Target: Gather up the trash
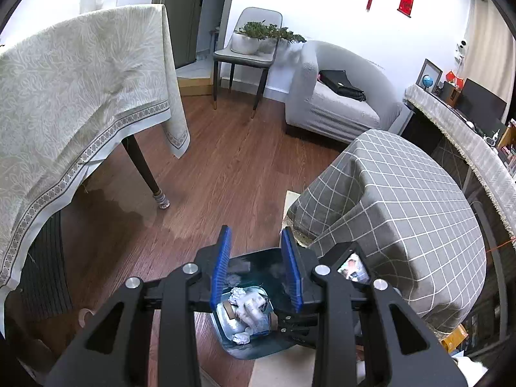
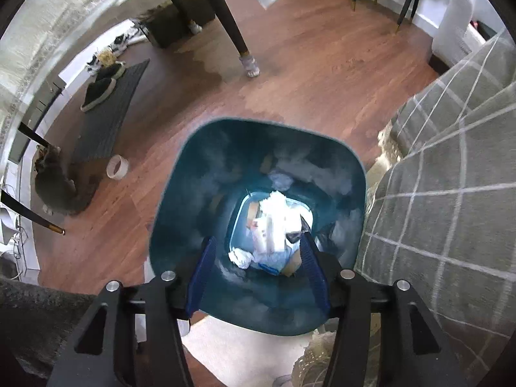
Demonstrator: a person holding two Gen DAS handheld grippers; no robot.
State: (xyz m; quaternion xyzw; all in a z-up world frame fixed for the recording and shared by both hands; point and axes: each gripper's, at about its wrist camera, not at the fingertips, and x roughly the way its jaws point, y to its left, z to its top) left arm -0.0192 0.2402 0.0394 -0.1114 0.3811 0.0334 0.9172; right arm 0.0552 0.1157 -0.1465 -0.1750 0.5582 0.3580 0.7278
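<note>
A dark teal trash bin (image 2: 258, 148) stands on the wooden floor, seen from straight above in the right wrist view. Crumpled white paper and wrappers (image 2: 274, 222) lie at its bottom. My right gripper (image 2: 258, 242) is open and empty, held over the bin's mouth. In the left wrist view the bin (image 1: 248, 345) shows below, with crumpled foil and paper (image 1: 248, 309) inside. My left gripper (image 1: 256, 235) is open and empty, higher above the bin.
A table with a grey checked cloth (image 1: 403, 209) stands right of the bin. A table with a cream cloth (image 1: 64, 96) stands at the left, its leg (image 2: 232, 25) nearby. A tape roll (image 2: 117, 167), a dark mat (image 2: 109, 113) and shoes (image 2: 98, 92) lie on the floor.
</note>
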